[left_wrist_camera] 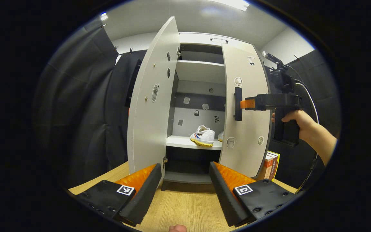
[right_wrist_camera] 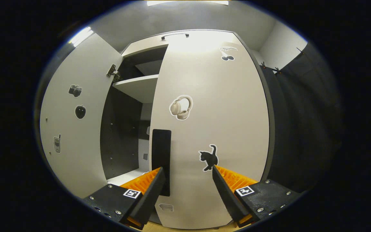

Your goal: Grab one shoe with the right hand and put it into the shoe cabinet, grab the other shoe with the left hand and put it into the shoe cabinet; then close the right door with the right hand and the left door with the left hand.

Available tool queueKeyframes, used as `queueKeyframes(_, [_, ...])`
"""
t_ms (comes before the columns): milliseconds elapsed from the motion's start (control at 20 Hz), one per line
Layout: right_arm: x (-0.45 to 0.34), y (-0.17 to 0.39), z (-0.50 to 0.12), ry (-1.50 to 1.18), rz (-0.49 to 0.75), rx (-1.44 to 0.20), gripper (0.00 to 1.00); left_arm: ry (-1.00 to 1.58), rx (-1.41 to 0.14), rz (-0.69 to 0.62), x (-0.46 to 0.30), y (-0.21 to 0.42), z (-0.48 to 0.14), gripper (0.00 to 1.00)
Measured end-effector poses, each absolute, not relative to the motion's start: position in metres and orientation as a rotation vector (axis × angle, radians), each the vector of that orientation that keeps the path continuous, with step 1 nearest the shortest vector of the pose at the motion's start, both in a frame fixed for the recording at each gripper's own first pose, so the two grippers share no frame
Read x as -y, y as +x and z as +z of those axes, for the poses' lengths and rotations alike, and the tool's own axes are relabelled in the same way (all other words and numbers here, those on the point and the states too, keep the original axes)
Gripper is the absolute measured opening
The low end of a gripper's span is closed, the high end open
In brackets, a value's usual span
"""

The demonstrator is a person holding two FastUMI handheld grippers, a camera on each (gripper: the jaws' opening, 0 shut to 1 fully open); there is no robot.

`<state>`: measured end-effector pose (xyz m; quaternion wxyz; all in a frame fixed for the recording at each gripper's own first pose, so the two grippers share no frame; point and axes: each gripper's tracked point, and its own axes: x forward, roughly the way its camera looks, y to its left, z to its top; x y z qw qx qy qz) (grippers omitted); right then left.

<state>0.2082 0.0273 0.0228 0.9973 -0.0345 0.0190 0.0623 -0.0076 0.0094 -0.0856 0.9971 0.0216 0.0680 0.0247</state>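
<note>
On the middle shelf sat a shoe, maybe its pair beside | right gripper fingers wide at right door | left gripper wide, holding nothing | both doors not shut yet

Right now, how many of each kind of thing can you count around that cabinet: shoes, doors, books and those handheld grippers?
Shoes: 2, white shoe and second shoe, partly hidden
Cabinet doors: 2, left door, right door
Books: 2, books
Grippers: 2, left gripper, right gripper
Total: 8

White shoe, yellow sole; pale grey cabinet doors; wood-grain table.
</note>
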Motion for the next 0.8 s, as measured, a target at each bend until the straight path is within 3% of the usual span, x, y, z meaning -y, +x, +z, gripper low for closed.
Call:
queueKeyframes(450, [-0.02,0.21,0.023,-0.046,0.099,-0.047,0.92,0.032,-0.143,0.055,-0.014,-0.009,-0.086,0.97])
queueKeyframes(800, [0.008,0.156,0.036,-0.056,0.089,-0.01,0.92,0.019,-0.122,0.04,-0.01,-0.006,-0.073,0.96])
